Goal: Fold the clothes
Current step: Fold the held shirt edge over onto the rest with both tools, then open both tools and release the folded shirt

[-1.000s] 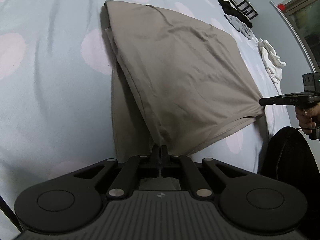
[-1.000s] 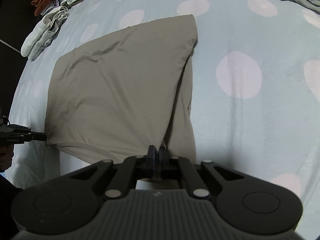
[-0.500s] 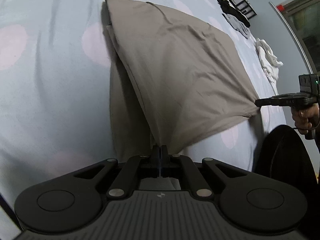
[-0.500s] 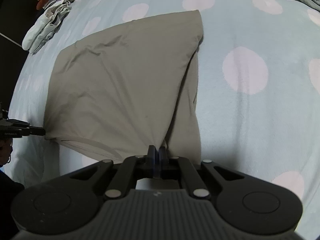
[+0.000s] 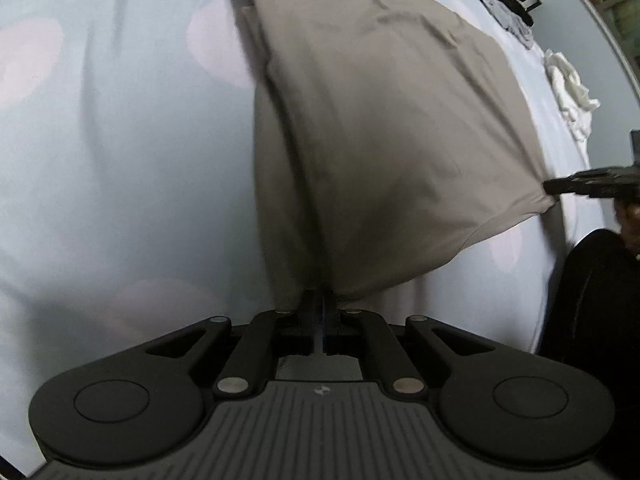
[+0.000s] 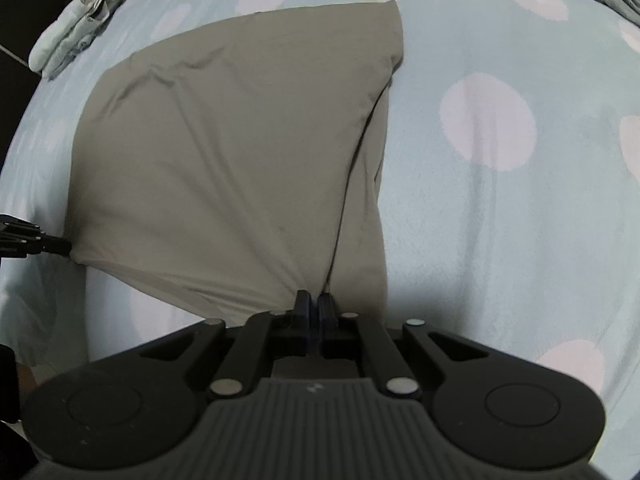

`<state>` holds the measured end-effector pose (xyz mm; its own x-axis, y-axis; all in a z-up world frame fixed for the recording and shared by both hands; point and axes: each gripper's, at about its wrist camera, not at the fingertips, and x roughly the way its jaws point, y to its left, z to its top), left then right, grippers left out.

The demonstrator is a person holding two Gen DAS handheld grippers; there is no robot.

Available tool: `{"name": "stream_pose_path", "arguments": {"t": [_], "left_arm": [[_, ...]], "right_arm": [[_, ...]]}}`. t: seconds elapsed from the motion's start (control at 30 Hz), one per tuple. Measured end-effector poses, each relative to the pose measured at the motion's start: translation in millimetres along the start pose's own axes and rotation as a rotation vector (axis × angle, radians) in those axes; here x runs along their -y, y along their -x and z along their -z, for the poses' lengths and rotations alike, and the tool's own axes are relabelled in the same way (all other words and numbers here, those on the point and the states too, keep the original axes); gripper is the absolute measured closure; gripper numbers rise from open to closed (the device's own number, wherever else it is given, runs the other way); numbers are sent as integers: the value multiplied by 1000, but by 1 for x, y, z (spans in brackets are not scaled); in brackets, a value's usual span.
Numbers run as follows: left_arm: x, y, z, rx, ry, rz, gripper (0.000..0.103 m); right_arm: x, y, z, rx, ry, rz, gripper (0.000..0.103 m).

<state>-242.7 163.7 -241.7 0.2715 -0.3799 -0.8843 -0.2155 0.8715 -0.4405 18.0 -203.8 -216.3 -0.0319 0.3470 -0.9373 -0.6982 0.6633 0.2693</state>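
Left gripper (image 5: pixel 322 300) jaws clamped on the near corner of the taupe garment (image 5: pixel 380 120); right gripper (image 6: pixel 314 304) jaws opening around its corner. Soft, light cloth, best pinched at corners, draped across the dotted bed (image 6: pixel 520 220).

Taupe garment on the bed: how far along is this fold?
Done: the taupe garment is doubled over on the spotted bedsheet. In hand: the left gripper pinches one near corner; the right gripper is at the other, jaws opening. Left: release, further folds, and the heaped clothes beyond.
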Motion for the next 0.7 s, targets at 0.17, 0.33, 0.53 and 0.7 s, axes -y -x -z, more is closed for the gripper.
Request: {"name": "stream_pose_path", "arguments": {"t": [0.17,0.33,0.53,0.7], "left_arm": [[3,29,-11,71,-52,-90,91],[13,53,-52,248,-140,-140,80],[21,39,-117,369,-217,-220,54],[-13,39,-140,416,-55,-141,54]], "right_arm": [[9,22,-1,78,-19,21,73],[20,40,-18,208,-82,56,64],[16,36,-67,317,11,66,43],[35,21,-114,347,-23,4,43]]}}
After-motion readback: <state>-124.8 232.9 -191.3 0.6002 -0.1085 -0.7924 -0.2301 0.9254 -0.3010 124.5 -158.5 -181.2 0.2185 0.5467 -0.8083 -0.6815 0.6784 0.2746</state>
